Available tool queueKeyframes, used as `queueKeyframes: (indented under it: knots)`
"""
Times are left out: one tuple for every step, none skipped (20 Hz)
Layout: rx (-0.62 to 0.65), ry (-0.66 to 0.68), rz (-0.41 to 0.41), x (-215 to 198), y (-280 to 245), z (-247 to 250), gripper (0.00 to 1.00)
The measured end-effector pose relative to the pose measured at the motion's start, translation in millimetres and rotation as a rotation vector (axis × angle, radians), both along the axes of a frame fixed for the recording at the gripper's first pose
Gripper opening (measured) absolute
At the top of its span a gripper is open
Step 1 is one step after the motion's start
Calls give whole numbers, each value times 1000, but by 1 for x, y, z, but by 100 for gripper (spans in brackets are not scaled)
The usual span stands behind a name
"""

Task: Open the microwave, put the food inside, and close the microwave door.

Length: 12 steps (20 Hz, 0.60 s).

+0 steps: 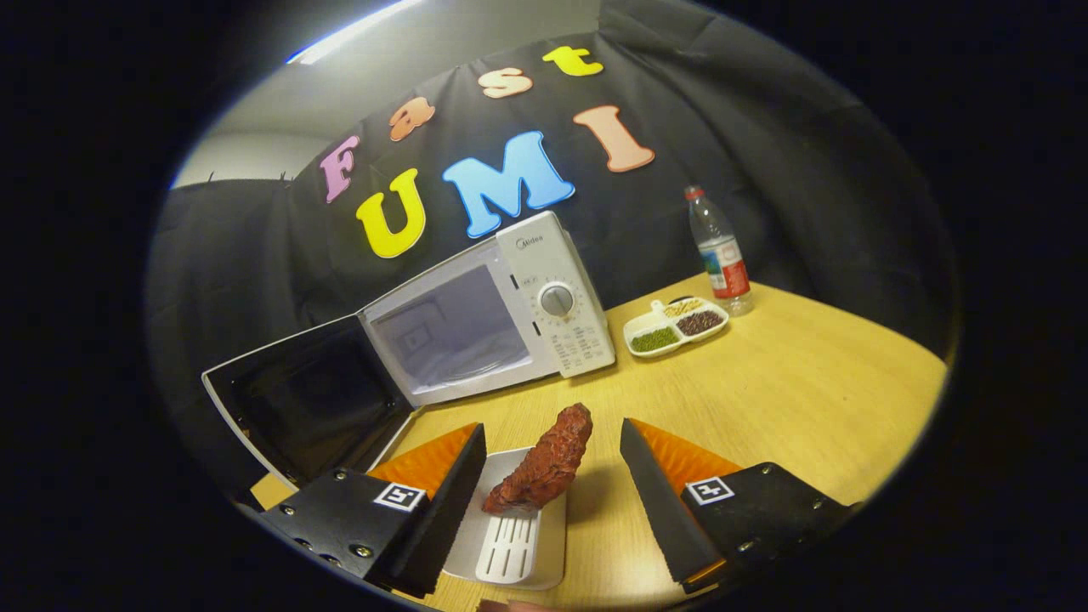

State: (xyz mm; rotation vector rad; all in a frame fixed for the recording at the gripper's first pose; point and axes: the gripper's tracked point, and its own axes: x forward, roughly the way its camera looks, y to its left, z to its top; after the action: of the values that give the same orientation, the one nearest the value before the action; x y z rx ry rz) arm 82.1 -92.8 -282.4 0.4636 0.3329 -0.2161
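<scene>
A white microwave (493, 319) stands on the wooden table (765, 399) beyond my fingers, its door (310, 399) swung wide to the left and the pale cavity showing. A reddish-brown piece of food (544, 463) lies on a white slotted board (510, 527) between my two fingers. My gripper (552, 459) is open, one finger on each side of the food, and neither finger touches it.
A white divided dish (676, 327) with green, dark and pale beans sits right of the microwave. A clear water bottle (721, 253) with a red label stands behind it. Bare tabletop stretches to the right of my fingers.
</scene>
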Motion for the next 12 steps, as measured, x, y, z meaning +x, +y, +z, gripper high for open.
queueKeyframes:
  knots:
    - [36,-1,3,2,1,-6,96]
    - [74,-2,15,6,4,-10,92]
    - [106,-5,22,9,6,-13,85]
    - [144,-19,29,10,7,-13,73]
    - [187,-33,31,15,7,-14,65]
    - [220,-41,26,17,4,-17,44]
    - [242,-43,30,17,4,-16,36]
    - [277,-38,44,19,3,-15,28]
    - [303,-54,50,21,7,-14,21]
    - [318,-65,53,20,9,-10,14]
    - [316,-55,56,21,8,-11,14]
    - [313,-54,68,21,10,-9,14]
